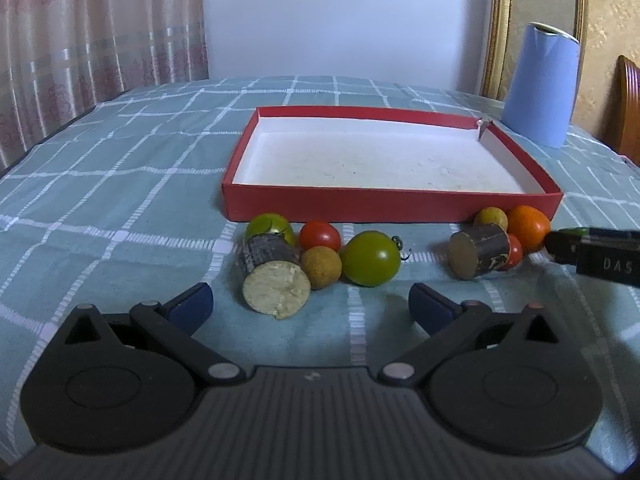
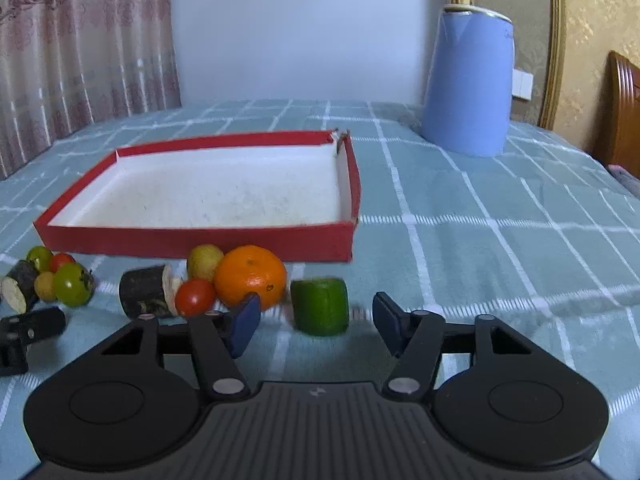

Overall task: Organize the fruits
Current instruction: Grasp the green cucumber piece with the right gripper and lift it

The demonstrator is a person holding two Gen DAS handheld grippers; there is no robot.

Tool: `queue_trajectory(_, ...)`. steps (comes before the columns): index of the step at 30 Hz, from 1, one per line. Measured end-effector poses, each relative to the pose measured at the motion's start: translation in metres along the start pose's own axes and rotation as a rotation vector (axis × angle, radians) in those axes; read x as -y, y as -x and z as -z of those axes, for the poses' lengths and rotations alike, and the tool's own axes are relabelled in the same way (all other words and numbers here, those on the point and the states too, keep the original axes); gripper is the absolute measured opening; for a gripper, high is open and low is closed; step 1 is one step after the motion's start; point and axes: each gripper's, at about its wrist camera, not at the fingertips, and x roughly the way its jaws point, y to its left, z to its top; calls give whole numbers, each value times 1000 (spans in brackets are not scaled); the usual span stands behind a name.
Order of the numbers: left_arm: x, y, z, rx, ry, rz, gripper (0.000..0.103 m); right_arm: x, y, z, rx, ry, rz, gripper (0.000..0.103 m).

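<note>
The red box [image 2: 200, 236] sits on the counter [image 2: 480, 220], which has a blue-green checked cloth on it. The box is white inside, with nothing in it. All the fruit lies on the cloth, just in front of the box.

The right tool [image 2: 316, 322] points at a green chunk [image 2: 320, 306] that stands upright on the cloth. The chunk is between the two blue pads [image 2: 246, 326], but they do not touch it — there is a gap on each side, so the tool is not grasping it. The left pad sits in front of the orange [image 2: 251, 274]. Beside the orange are a small red tomato [image 2: 195, 297], a yellow round fruit [image 2: 204, 260] and a dark stick piece [image 2: 146, 296] lying on its side.

The left tool [image 1: 310, 306] is wide apart and holds nothing. In front of it is another little pile — a cut dark stick [image 1: 272, 274] with a pale end, a big green tomato [image 1: 371, 258], a brown ball fruit [image 1: 321, 267], a red tomato [image 1: 320, 236] and a yellow-green tomato [image 1: 269, 226] at the back, close to the box wall.

A tall blue jug [image 2: 466, 84] stands behind the box on the right, well away from the fruit. A pink curtain [image 2: 80, 48] hangs at the far left.
</note>
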Motion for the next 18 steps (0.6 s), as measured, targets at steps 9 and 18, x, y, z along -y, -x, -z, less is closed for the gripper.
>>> queue_trajectory(9,-1,-6,2,6,-8,10,103,6,1,0,18,8,-38,29)
queue_trajectory(18,-3,-8,6,12,-17,12,103,6,17,-28,154,10,-38,28)
